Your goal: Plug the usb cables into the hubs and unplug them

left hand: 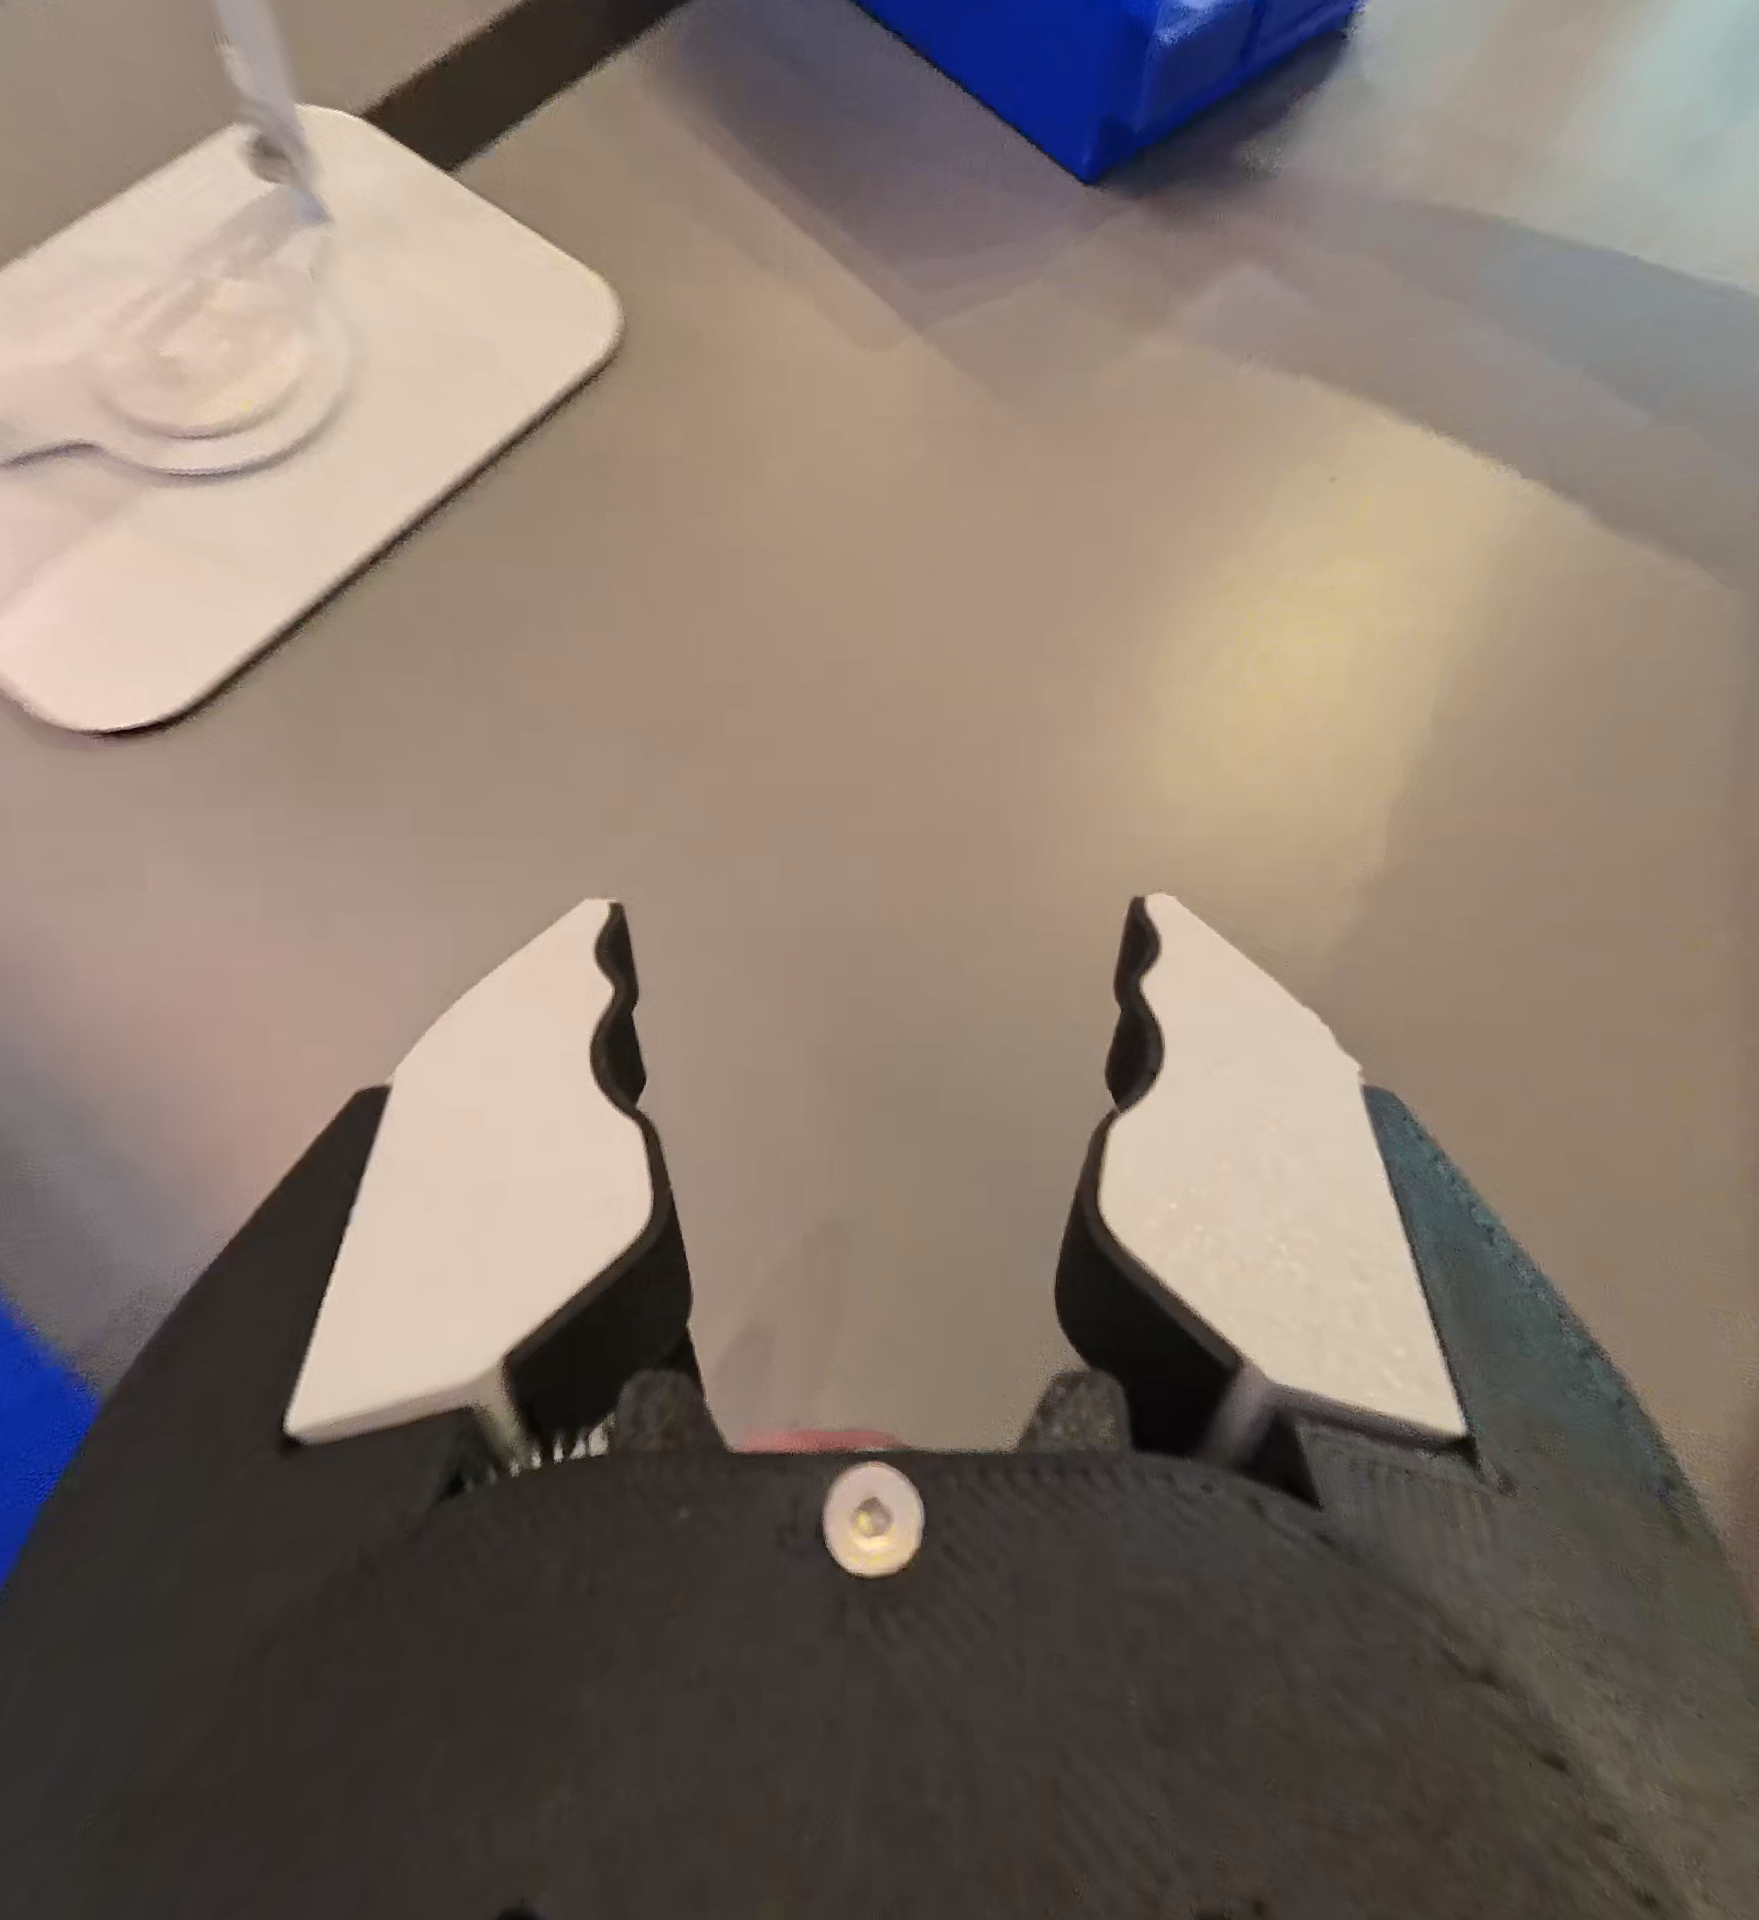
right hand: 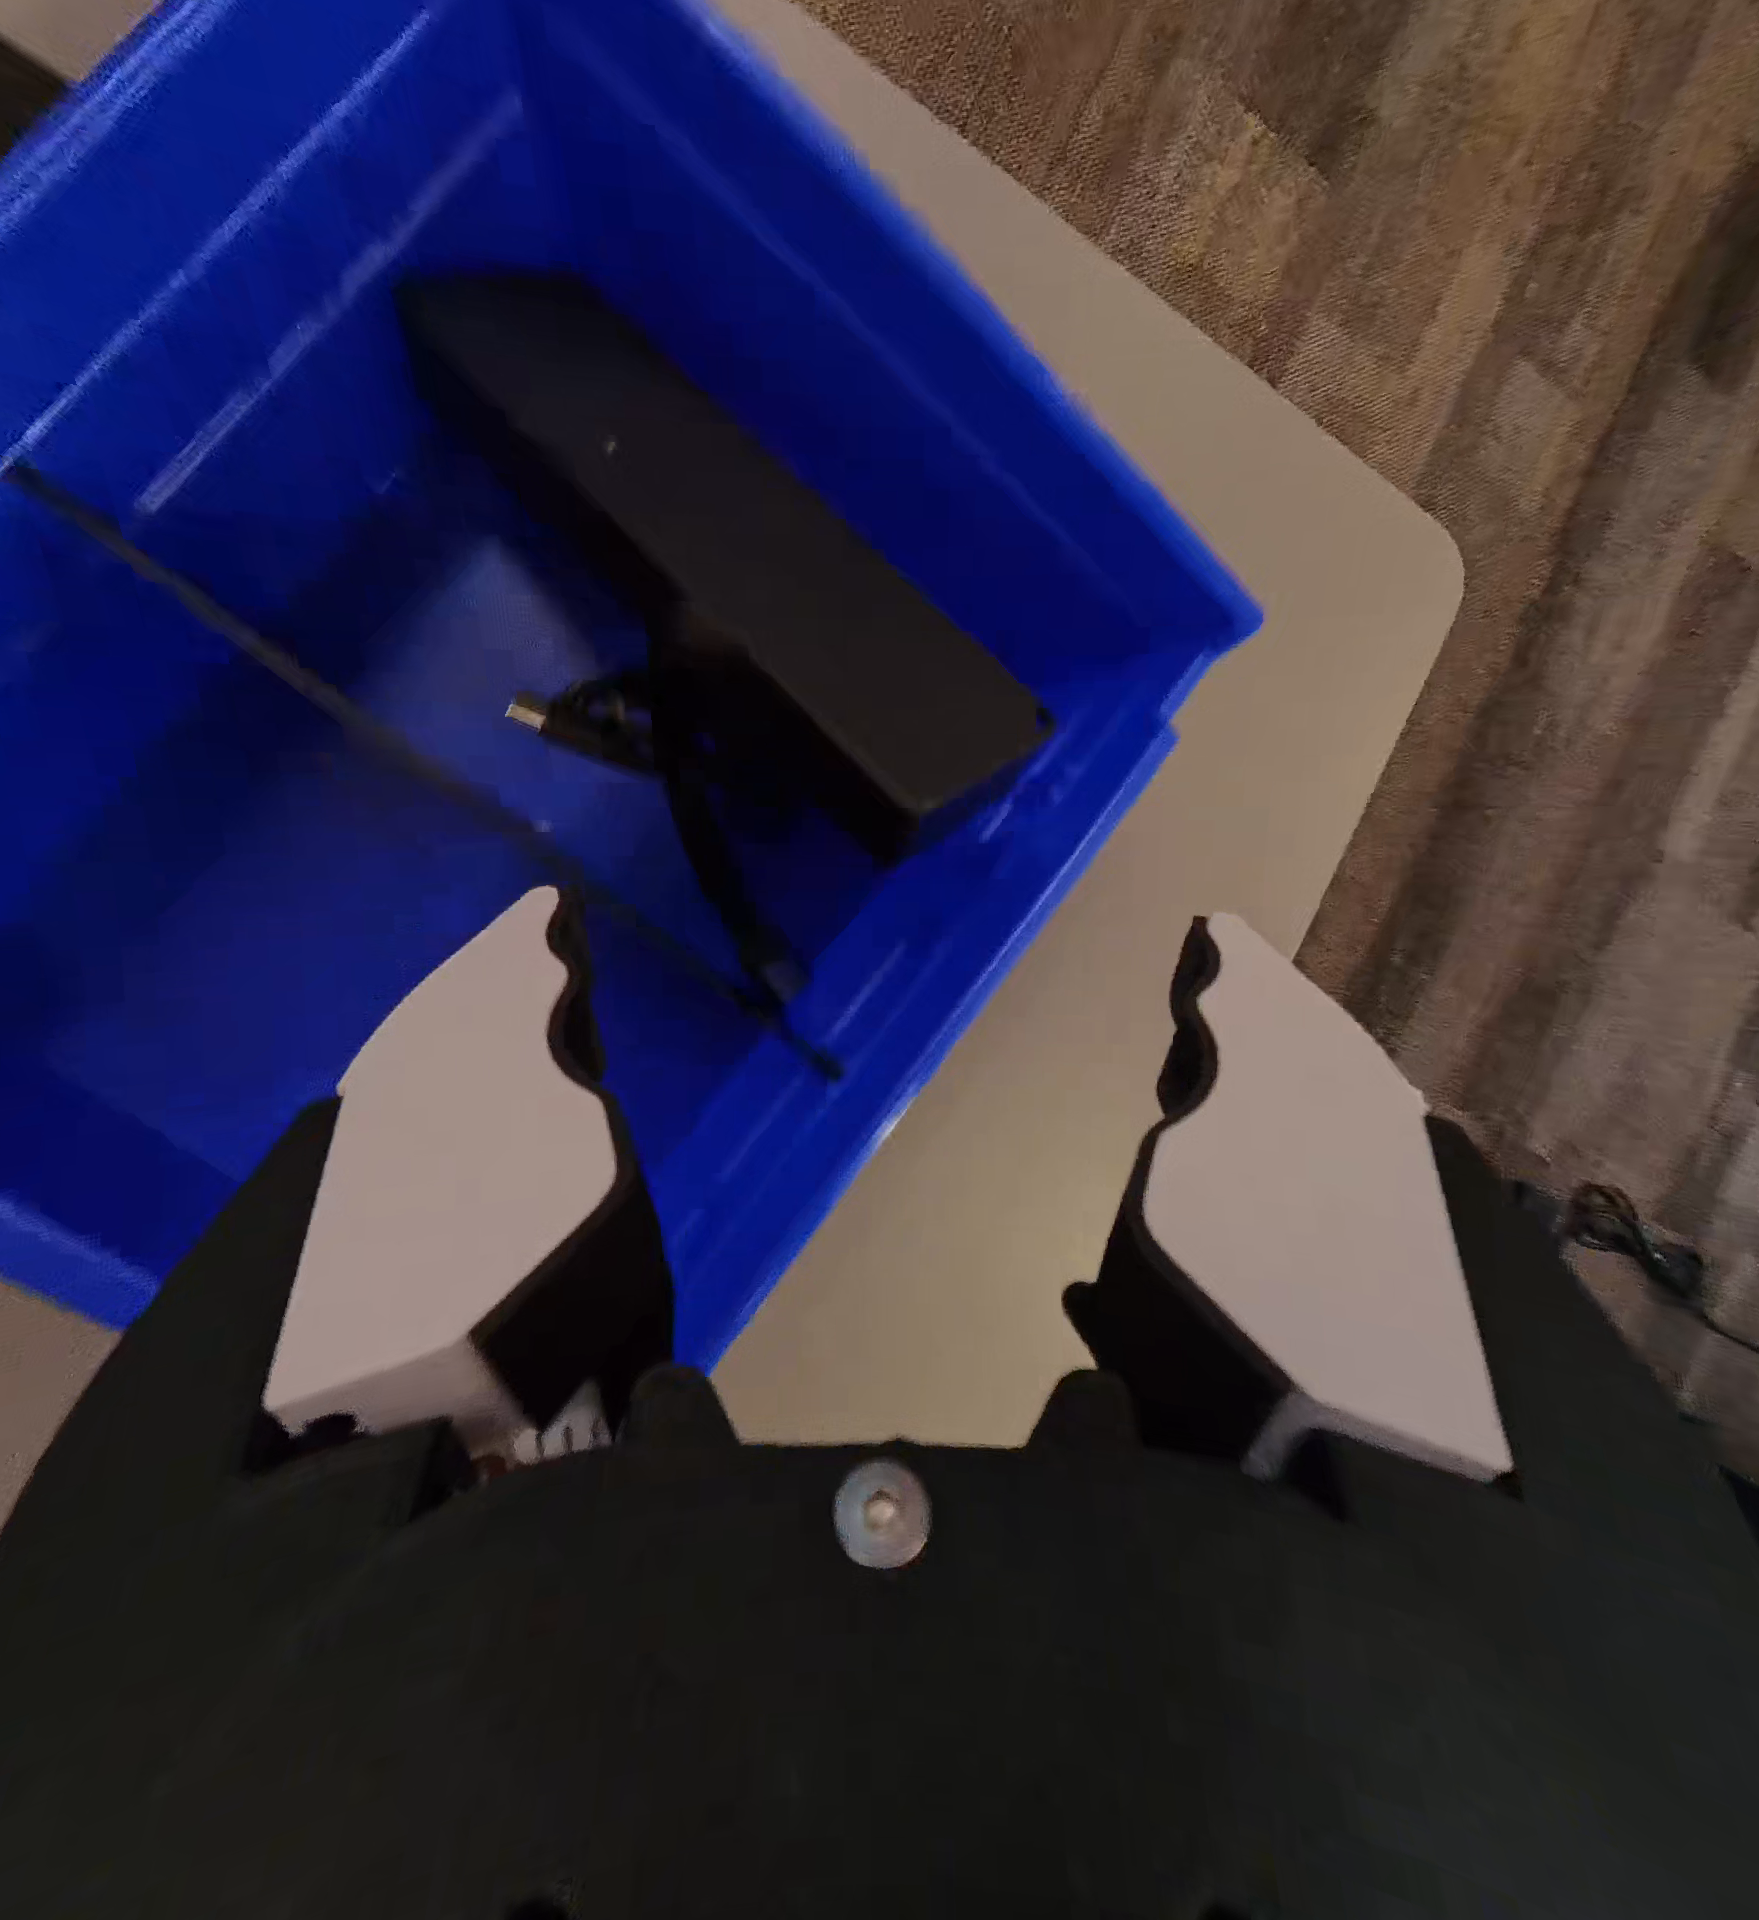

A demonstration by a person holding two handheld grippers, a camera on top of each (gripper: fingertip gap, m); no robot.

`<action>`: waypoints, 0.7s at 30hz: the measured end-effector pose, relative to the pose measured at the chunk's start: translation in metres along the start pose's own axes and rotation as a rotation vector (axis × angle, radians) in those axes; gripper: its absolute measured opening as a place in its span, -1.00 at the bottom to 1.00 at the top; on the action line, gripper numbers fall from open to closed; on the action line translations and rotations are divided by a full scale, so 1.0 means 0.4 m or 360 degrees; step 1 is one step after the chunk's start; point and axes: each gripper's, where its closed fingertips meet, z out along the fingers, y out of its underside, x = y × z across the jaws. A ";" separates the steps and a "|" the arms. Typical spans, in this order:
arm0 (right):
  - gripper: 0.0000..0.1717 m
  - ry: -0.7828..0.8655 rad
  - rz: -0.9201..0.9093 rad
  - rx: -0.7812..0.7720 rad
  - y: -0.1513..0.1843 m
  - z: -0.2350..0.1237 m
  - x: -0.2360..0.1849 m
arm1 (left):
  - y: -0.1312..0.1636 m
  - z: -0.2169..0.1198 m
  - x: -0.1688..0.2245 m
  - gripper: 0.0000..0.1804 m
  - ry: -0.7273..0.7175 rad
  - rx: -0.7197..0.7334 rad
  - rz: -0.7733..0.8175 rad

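I work at what looks like an office or lab bench: smooth grey table (left hand: 854, 623), white stand base (left hand: 262, 416), blue parts bin (right hand: 179, 935), mottled brown carpet (right hand: 1477, 312) under it.

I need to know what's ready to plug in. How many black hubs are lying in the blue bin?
1. The black hub leans along the blue bin's far wall, its cable trailing beside it. The bin's near compartment is partly hidden by the tool.

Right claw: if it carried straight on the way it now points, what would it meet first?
Probably the near wall of the blue bin, which lies between the open right claw fingertips; depth is unclear, so it might pass over the rim.
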 end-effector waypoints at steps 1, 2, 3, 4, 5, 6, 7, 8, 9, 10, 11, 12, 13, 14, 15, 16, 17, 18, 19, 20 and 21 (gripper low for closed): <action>0.19 0.0016 0.0000 -0.0020 0.032 -0.016 -0.021 | -0.002 -0.023 -0.027 -0.02 -0.0075 0.0013 -0.0016; 0.16 0.0026 0.0011 -0.0063 0.073 -0.027 -0.042 | -0.002 -0.051 -0.059 -0.01 -0.0163 0.0027 -0.0037; 0.12 0.0020 0.0035 -0.0103 0.117 -0.032 -0.063 | -0.004 -0.084 -0.090 -0.01 -0.0240 0.0051 -0.0066; 0.04 -0.0006 0.0063 -0.0148 0.163 -0.029 -0.085 | -0.004 -0.119 -0.120 -0.01 -0.0307 0.0085 -0.0104; -0.03 -0.0036 0.0093 -0.0213 0.211 -0.018 -0.103 | -0.003 -0.155 -0.152 -0.02 -0.0379 0.0120 -0.0148; -0.04 -0.0073 0.0127 -0.0281 0.253 0.001 -0.117 | 0.003 -0.193 -0.186 -0.03 -0.0464 0.0143 -0.0191; -0.02 -0.0136 0.0157 -0.0334 0.285 0.022 -0.135 | 0.014 -0.231 -0.222 -0.03 -0.0562 0.0148 -0.0226; -0.12 -0.0200 0.0172 -0.0375 0.308 0.039 -0.151 | 0.029 -0.268 -0.258 -0.03 -0.0665 0.0140 -0.0252; -0.30 -0.0198 0.0178 -0.0356 0.312 0.051 -0.150 | 0.045 -0.304 -0.293 -0.04 -0.0764 0.0130 -0.0274; -0.35 -0.0169 0.0194 -0.0302 0.305 0.055 -0.139 | 0.059 -0.337 -0.323 -0.05 -0.0847 0.0123 -0.0295; -0.41 -0.0196 0.0233 -0.0273 0.301 0.057 -0.135 | 0.074 -0.366 -0.348 -0.06 -0.0904 0.0113 -0.0319; -0.51 -0.0226 0.0273 -0.0260 0.299 0.058 -0.127 | 0.089 -0.390 -0.372 -0.06 -0.0953 0.0096 -0.0343; -0.59 -0.0217 0.0281 -0.0259 0.299 0.062 -0.111 | 0.102 -0.411 -0.393 -0.06 -0.0996 0.0082 -0.0358; -0.63 -0.0207 0.0284 -0.0250 0.298 0.068 -0.093 | 0.113 -0.426 -0.411 -0.08 -0.1021 0.0065 -0.0361; -0.69 -0.0221 0.0305 -0.0236 0.294 0.074 -0.080 | 0.122 -0.433 -0.425 -0.09 -0.1027 0.0040 -0.0357; -0.72 -0.0232 0.0329 -0.0220 0.289 0.080 -0.066 | 0.133 -0.436 -0.438 -0.10 -0.1031 -0.0003 -0.0349; -0.76 -0.0242 0.0340 -0.0207 0.284 0.086 -0.054 | 0.146 -0.438 -0.455 -0.10 -0.1055 -0.0064 -0.0335; -0.79 -0.0261 0.0338 -0.0208 0.282 0.089 -0.049 | 0.155 -0.440 -0.473 -0.10 -0.1086 -0.0119 -0.0307; -0.82 -0.0278 0.0333 -0.0222 0.283 0.089 -0.050 | 0.158 -0.438 -0.488 -0.11 -0.1106 -0.0159 -0.0273; -0.80 -0.0280 0.0328 -0.0238 0.284 0.089 -0.050 | 0.155 -0.433 -0.503 -0.15 -0.1114 -0.0185 -0.0243; -0.77 -0.0272 0.0321 -0.0245 0.285 0.088 -0.050 | 0.147 -0.425 -0.520 -0.16 -0.1112 -0.0204 -0.0221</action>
